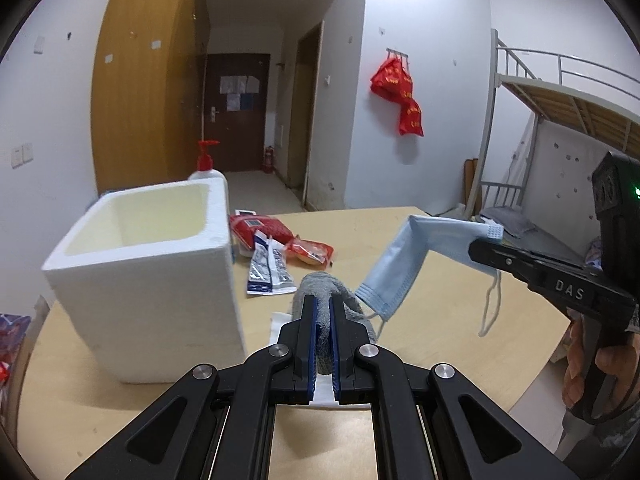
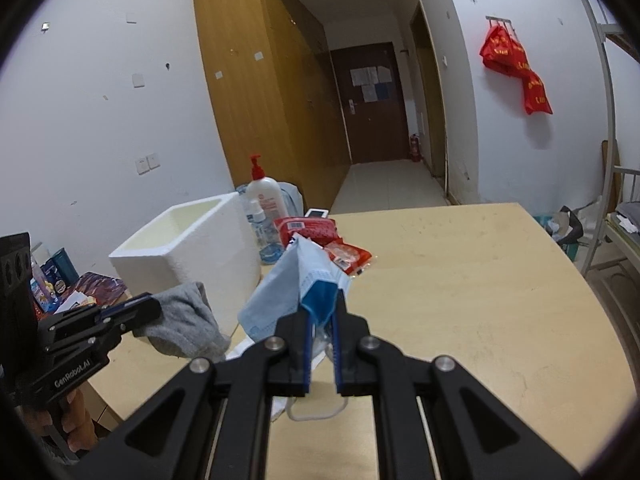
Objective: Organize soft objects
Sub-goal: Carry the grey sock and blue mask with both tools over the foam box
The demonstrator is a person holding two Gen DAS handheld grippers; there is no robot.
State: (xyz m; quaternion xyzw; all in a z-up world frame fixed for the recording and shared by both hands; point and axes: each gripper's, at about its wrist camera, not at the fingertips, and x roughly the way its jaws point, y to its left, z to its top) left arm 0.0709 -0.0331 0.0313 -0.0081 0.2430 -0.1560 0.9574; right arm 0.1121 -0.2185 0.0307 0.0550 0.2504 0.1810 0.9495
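My left gripper [image 1: 323,304] is shut on a grey sock [image 1: 320,286] and holds it above the wooden table [image 1: 440,344]; the sock also shows in the right wrist view [image 2: 184,320], hanging from the left gripper [image 2: 154,310]. My right gripper [image 2: 322,308] is shut on a light blue face mask [image 2: 296,280] lifted above the table; the mask [image 1: 404,256] hangs from the right gripper [image 1: 480,246] in the left wrist view. A white foam box [image 1: 152,272], open and empty, stands left of both grippers and shows in the right wrist view [image 2: 192,248].
Red snack packets [image 1: 276,232] and a blue-white sachet [image 1: 266,268] lie behind the box. A pump bottle [image 2: 266,196] and a small spray bottle [image 2: 260,224] stand behind it. White paper [image 1: 280,324] lies under the sock. Clutter [image 2: 60,280] sits at far left.
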